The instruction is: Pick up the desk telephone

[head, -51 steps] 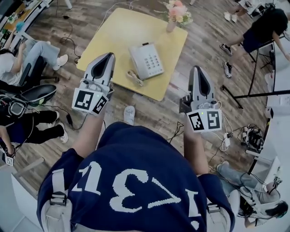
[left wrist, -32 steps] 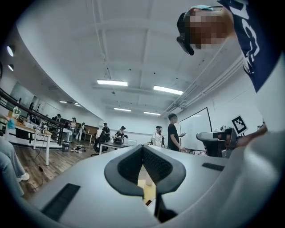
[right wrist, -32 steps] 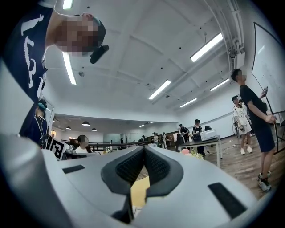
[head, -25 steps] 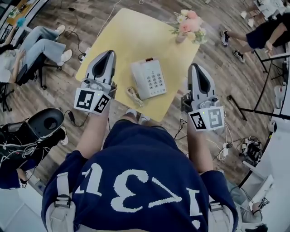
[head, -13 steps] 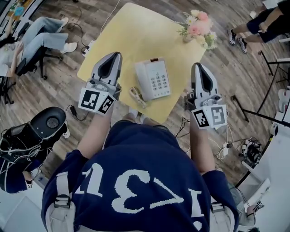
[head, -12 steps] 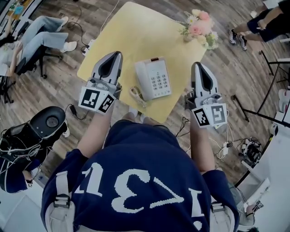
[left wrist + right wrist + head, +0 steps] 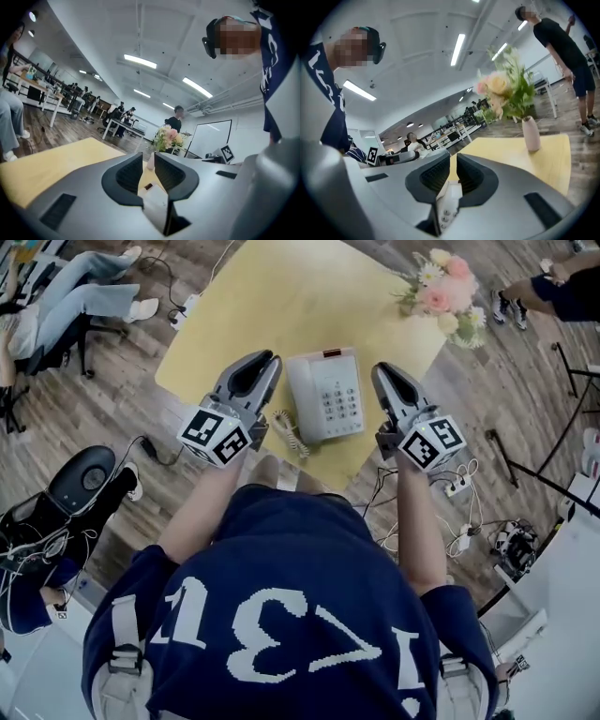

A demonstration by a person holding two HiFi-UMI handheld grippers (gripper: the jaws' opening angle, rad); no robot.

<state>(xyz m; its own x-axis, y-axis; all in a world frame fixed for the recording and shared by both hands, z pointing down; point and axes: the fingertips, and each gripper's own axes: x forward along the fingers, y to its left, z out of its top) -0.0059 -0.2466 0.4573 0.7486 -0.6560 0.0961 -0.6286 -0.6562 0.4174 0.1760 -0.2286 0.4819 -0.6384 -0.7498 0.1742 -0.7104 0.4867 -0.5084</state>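
Observation:
The white desk telephone lies on the yellow table, its handset on the left and its coiled cord trailing to the near edge. My left gripper is close beside the phone's left side, and my right gripper is beside its right side. In the left gripper view the left gripper has its jaws opening, with a narrow gap and nothing between them, and the phone shows just below. In the right gripper view the right gripper is shut and empty, above the phone's keypad.
A pink vase of flowers stands at the table's far right corner. People sit at the left, and a black chair is near my left. Cables and a power strip lie on the floor at right.
Both grippers have sunk and closed in on the phone from either side, each rolling inward. The phone has not moved on the table.

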